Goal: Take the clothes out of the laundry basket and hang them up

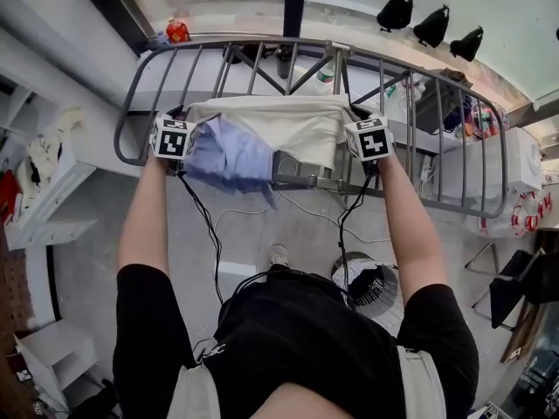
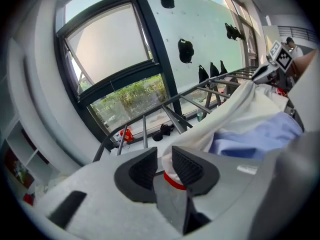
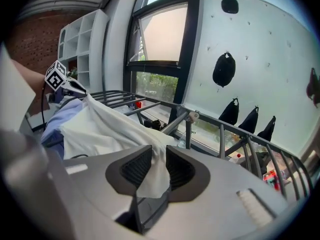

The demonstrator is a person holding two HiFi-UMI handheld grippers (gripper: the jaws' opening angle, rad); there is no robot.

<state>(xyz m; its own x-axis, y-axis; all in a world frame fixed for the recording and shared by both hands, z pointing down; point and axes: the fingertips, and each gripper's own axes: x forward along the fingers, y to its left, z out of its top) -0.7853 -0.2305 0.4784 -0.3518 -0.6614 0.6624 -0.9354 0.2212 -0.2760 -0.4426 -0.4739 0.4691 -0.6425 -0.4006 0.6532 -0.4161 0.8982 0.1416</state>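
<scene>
Garment: white cloth point(image 1: 288, 120) draped over grey drying rack point(image 1: 262, 40), blue cloth point(image 1: 229, 154) at its left end | left tongs point(image 2: 162, 154) apart, white hem loose between | right tongs point(image 3: 158, 151) apart, cloth corner between | room: dark-framed window point(image 2: 107, 54), white shelving point(image 1: 52, 190), laundry basket point(image 1: 371, 288) on grey floor point(image 1: 297, 225)

Window point(image 2: 112, 59): dark-framed, set ahead. The upper pane is pale and opaque; greenery point(image 2: 134, 100) is seen through the lower pane, and daylight is admitted there.

Pale wall point(image 3: 270, 59): set beside the window and studded with black objects point(image 3: 223, 69), their kind not made out.

A red container point(image 1: 177, 31) is set at the window's foot.

White open shelving point(image 1: 52, 182) is ranged at the left, with a red-brown brick wall point(image 3: 27, 44) next to it.

The floor point(image 1: 297, 230) is pale grey. A low white cabinet point(image 1: 54, 353) is noted at lower left.
</scene>
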